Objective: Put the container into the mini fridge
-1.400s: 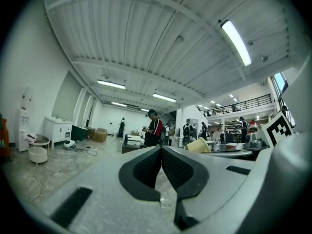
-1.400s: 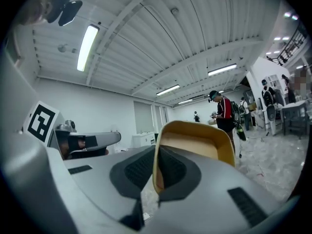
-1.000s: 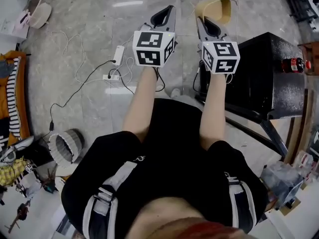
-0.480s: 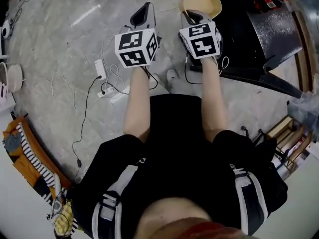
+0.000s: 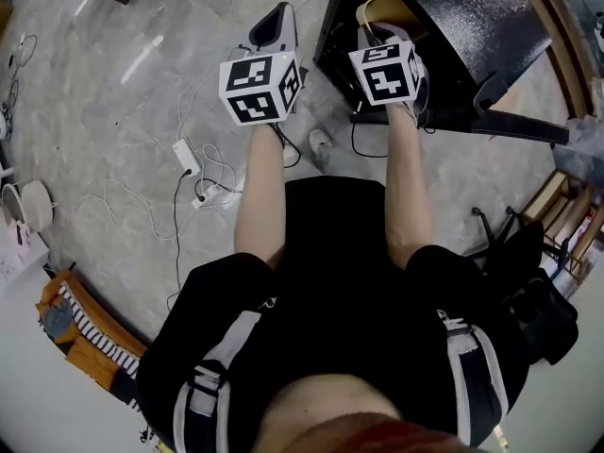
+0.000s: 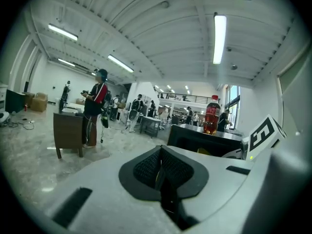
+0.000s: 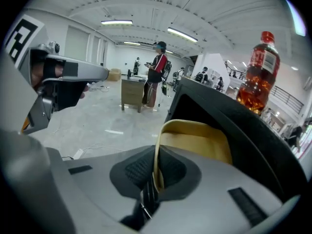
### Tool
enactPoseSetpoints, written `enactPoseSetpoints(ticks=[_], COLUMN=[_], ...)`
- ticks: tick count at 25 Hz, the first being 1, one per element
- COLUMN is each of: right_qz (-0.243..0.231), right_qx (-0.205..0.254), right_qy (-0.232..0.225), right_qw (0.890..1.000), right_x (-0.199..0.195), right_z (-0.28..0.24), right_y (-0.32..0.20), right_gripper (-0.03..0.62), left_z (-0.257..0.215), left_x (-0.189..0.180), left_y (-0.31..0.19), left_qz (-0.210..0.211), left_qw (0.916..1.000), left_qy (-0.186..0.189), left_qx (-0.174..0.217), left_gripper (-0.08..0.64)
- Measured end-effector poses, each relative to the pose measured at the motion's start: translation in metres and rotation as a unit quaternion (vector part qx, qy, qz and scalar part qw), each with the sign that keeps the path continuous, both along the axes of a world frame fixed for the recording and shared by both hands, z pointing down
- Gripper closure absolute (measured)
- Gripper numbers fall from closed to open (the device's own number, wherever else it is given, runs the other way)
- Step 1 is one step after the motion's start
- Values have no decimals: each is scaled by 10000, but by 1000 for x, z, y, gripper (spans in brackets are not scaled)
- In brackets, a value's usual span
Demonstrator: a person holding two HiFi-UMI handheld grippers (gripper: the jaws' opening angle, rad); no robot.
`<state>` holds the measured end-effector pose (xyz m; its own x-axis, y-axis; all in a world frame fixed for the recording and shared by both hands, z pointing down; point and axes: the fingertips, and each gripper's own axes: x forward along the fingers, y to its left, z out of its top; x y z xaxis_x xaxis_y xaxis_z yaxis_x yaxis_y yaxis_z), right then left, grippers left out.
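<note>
My right gripper [image 7: 155, 177] is shut on the rim of a pale yellow container [image 7: 197, 141], holding it at the open front of the black mini fridge [image 7: 239, 130]. In the head view the container [image 5: 389, 9] shows just past the right gripper [image 5: 371, 32], at the edge of the fridge [image 5: 477, 22]. A red soda bottle [image 7: 259, 72] stands on the fridge top. My left gripper [image 5: 274, 15] hangs level to the left over the floor. Its jaws [image 6: 160, 165] are shut with nothing between them.
A white power strip [image 5: 186, 156] with loose cables lies on the marble floor to the left. A black frame leg [image 5: 510, 125] runs along the floor by the fridge. A person [image 6: 95, 106] stands at a brown desk [image 6: 68, 131] far off.
The whole view has swung round and the fridge has come nearer. My right gripper with the container has moved from beside the fridge to its open front. The left gripper kept pace alongside.
</note>
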<state>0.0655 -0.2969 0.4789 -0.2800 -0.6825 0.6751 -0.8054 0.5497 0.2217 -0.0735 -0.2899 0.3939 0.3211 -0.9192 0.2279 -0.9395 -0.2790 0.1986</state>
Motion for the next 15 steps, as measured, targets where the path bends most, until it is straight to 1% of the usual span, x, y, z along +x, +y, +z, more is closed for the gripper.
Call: enactPoseSetpoints(ticks=[5, 10, 13, 15], right_qz=[236, 619, 836, 889], right_qx=[32, -19, 98, 179], right_qy=[357, 384, 491, 550], right_qw=[9991, 9973, 9952, 9944], right_x=[33, 61, 73, 76], right_z=[13, 28, 28, 27], right_y=[-10, -17, -21, -24], right_gripper=[574, 572, 572, 572], left_z=[5, 10, 8, 7], left_x=[24, 48, 53, 53], left_y=[-16, -23, -24, -25], left_qz=[166, 335, 399, 390], left_qw=[9999, 9993, 9990, 9990], left_qy=[-4, -153, -192, -197], left_qx=[-44, -88, -85, -73], left_gripper=[552, 552, 552, 552])
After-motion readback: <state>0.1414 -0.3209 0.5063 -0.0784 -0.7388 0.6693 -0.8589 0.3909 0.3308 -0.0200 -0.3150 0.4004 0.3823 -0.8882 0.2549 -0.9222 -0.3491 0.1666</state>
